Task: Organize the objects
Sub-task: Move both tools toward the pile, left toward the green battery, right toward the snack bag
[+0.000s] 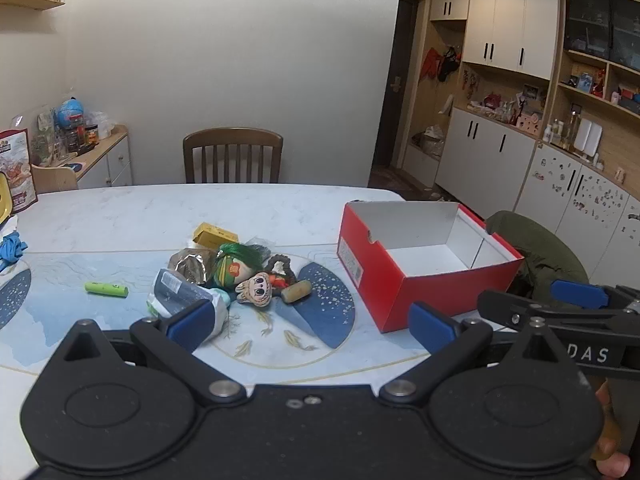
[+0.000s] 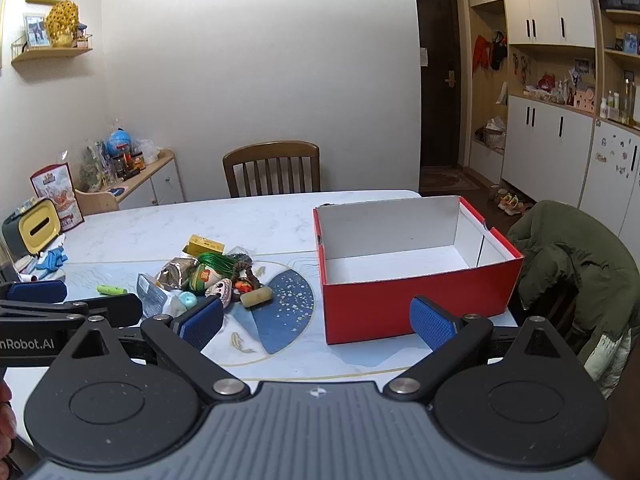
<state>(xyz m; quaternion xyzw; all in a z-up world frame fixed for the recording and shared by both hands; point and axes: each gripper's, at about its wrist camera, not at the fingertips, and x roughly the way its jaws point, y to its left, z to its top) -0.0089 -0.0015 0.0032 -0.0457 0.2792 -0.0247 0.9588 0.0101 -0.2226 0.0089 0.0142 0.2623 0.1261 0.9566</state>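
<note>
A pile of small objects lies mid-table: a green-haired doll (image 1: 234, 267) (image 2: 208, 270), a cartoon-face plush (image 1: 256, 289), a tan cylinder (image 1: 297, 291) (image 2: 257, 297), a foil packet (image 1: 191, 264), a yellow box (image 1: 214, 235) (image 2: 203, 245), a grey pouch (image 1: 176, 290) (image 2: 151, 295) and a green tube (image 1: 106, 289) (image 2: 111, 290). An open red shoebox (image 1: 424, 276) (image 2: 412, 264) stands to the right, nothing inside. My left gripper (image 1: 312, 326) hovers open over the near table edge, in front of the pile. My right gripper (image 2: 316, 322) is open too, before the box's front left corner.
A wooden chair (image 1: 233, 155) stands at the table's far side. A chair draped with a green jacket (image 2: 576, 256) sits at the right. A yellow tissue holder (image 2: 34, 230) and blue cloth (image 1: 12, 248) lie at the table's left end. Cabinets line the right wall.
</note>
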